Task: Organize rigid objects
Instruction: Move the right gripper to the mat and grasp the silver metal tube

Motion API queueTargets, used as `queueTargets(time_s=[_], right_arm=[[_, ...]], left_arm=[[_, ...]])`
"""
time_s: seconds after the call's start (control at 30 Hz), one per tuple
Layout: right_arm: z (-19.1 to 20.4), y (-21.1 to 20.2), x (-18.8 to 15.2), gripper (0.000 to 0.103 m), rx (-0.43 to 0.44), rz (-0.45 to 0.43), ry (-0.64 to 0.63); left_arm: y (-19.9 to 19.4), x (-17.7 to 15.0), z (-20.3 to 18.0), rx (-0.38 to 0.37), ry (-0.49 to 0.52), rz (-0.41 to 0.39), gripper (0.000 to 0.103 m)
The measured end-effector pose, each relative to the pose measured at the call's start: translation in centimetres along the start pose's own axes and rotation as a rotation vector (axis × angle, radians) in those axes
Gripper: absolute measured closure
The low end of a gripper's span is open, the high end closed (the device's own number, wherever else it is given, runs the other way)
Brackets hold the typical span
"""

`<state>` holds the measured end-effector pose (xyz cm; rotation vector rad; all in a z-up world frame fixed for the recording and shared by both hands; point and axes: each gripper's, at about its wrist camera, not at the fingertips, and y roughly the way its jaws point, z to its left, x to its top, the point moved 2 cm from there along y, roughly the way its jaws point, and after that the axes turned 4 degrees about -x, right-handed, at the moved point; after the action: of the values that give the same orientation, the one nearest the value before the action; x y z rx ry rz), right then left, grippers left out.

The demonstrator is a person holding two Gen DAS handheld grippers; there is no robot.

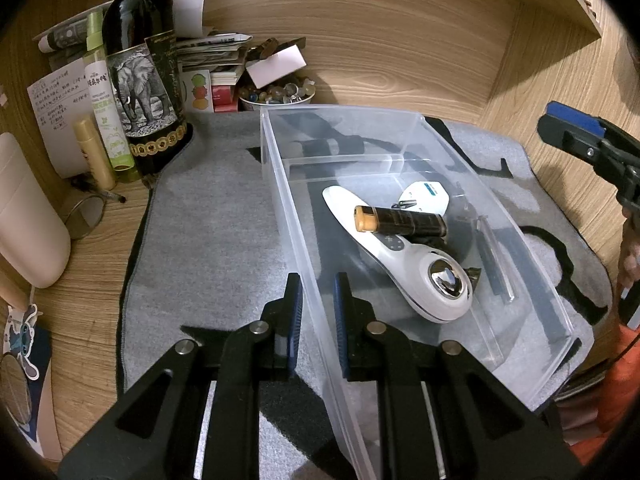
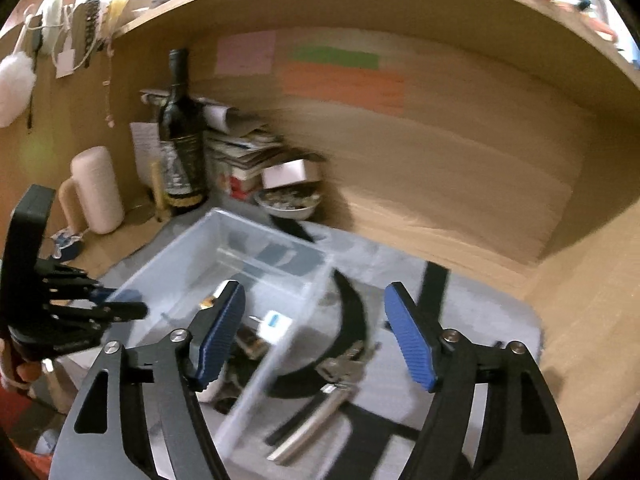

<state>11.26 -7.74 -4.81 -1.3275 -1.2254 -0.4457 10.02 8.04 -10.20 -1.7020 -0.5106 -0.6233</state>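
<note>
Risk lay with the clear plastic bin (image 1: pixel 400 128): the left hand-held gripper (image 1: pixel 318 312) pinched its near wall shut while the right hand-held gripper (image 2: pixel 316 332) hung open and empty above the massager (image 1: pixel 404 264) and flashlight (image 1: pixel 400 222) inside, so a tug could tip them out.

From my left wrist camera, the bin (image 1: pixel 400 132) sits on a mat (image 1: pixel 216 220) spread over the surface (image 1: pixel 92 248). Inside the bin, a flashlight (image 1: pixel 400 220) lies across a handheld device (image 1: pixel 404 268), with a card (image 1: pixel 426 194) behind them and a rod (image 1: pixel 494 258) to their right along the wall. A divider (image 1: pixel 344 159) crosses the bin behind the card. Left of the mat stand a bottle (image 1: pixel 140 76) and a spray bottle (image 1: pixel 105 100); a bowl (image 1: pixel 276 94) sits behind the bin. My left tongs (image 1: pixel 318 320) straddle the bin's near-left wall.
</note>
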Motion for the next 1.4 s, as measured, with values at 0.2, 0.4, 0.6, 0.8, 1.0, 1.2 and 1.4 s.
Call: queueTargets(time_s=[0.2,0.4,0.6,0.8,1.0,1.2,1.4], right_arm=[[-2.6,0.3,-1.5,0.031,-0.048,0.05,0.035],[-3.7,2.9,-4.7,0.031,-0.047,0.18,0.058],[-2.7,5.0,-7.4,0.031,-0.001,0.283,0.062],[-1.5,7.2,-9.4,0.033,0.042,0.37,0.068],[-1.1,7.1,-9.9,0.061,0.065,0.353,0.065],[-1.8,6.8,-10.0,0.087,0.067,0.358,0.095],[-2.9,6.1,-10.2,0.088,0.049,0.335,0.14]], left_arm=[[0.0,0.1,-0.1,0.001,0.001,0.001,0.089],[0.0,0.1,-0.1,0.001,0.001,0.001,0.089],[0.0,0.1,-0.1,0.001,0.001,0.0,0.089],[0.0,0.1,-0.2,0.0,0.001,0.0,0.089],[0.0,0.1,-0.2,0.0,0.001,0.0,0.089],[0.0,0.1,-0.1,-0.002,-0.001,-0.001,0.089],[0.0,0.1,-0.1,-0.001,-0.001,-0.001,0.089]])
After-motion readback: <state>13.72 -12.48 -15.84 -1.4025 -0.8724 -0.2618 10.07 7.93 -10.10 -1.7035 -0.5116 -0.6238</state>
